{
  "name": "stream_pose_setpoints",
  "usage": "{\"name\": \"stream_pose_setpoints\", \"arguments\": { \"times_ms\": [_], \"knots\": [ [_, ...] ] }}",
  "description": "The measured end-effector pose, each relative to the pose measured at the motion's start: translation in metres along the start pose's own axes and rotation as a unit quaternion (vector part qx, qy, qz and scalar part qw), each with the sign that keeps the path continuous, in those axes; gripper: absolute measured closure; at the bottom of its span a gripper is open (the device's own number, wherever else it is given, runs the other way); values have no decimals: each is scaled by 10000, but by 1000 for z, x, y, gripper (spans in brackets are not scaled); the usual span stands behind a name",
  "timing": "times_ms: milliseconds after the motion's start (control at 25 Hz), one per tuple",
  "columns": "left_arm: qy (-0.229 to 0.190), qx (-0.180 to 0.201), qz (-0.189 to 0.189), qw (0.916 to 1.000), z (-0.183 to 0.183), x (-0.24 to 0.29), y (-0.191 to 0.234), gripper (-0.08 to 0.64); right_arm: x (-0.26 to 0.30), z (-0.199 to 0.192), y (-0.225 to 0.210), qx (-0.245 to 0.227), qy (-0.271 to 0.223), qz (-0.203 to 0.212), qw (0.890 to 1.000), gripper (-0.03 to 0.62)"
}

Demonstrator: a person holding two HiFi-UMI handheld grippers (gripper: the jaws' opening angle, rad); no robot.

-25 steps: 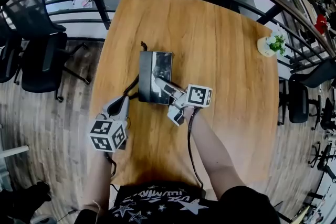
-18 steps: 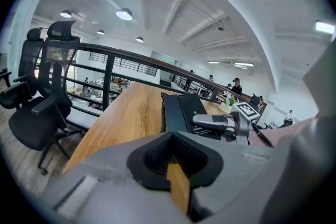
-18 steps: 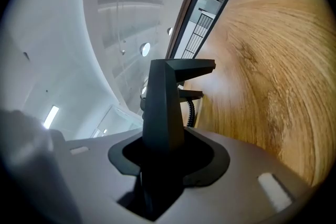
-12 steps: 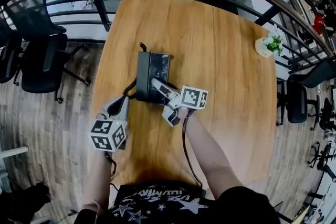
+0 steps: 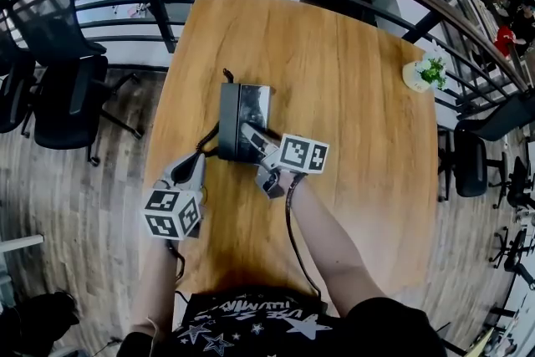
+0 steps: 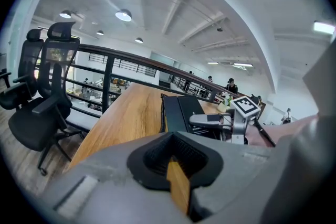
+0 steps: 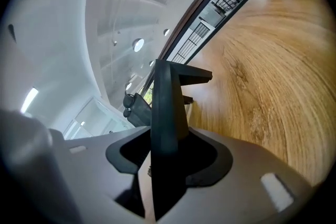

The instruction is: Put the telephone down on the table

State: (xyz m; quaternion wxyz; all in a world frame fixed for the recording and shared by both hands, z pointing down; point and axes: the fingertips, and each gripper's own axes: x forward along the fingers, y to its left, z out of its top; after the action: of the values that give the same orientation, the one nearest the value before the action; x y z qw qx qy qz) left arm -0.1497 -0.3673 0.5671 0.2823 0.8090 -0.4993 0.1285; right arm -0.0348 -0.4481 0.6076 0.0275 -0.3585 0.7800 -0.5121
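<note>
Right tongs (image 5: 247, 130) have edged left while their jaws just opened; the telephone (image 5: 230, 119) lies flat on the table (image 5: 359, 96), its edge loose between them. Left tongs (image 5: 187, 171) wait barely apart and empty. Next, I think, the right ones draw back without dragging it.

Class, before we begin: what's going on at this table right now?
A person is working at a wooden table with a handheld gripper in each hand. The black telephone lies flat on the table. The right gripper is at the telephone's near edge. That edge is between its jaws, which have just been opening, so the telephone looks released. The left gripper hangs by the table's left edge, close to the cord, its jaws only a slit apart with nothing between them.
</note>
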Motion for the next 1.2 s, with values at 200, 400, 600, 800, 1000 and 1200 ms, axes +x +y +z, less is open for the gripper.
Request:
{"name": "stream_pose_setpoints", "arguments": {
  "times_ms": [200,400,600,800,1000,1200],
  "knots": [
    [-16,14,2,10000,0,-4,0,558,-3,-1,-8,-76,48,-361,9993,351],
    [-40,19,-32,10000,0,-6,-3,558,-8,0,-14,-185,113,-609,9979,337],
    [-46,19,-55,10000,-1,-9,-6,558,-11,-2,-19,-95,146,-699,9974,325],
    [-55,24,-65,10000,-1,-11,-8,558,-13,-4,-27,-57,181,-798,9966,301],
    [-65,44,-81,9999,-1,-13,-15,558,-15,-4,-29,-89,228,-831,9962,299],
    [-103,102,-72,9999,-2,-23,-22,558,-25,-6,-29,-187,239,-970,9948,313]
  ]
}}
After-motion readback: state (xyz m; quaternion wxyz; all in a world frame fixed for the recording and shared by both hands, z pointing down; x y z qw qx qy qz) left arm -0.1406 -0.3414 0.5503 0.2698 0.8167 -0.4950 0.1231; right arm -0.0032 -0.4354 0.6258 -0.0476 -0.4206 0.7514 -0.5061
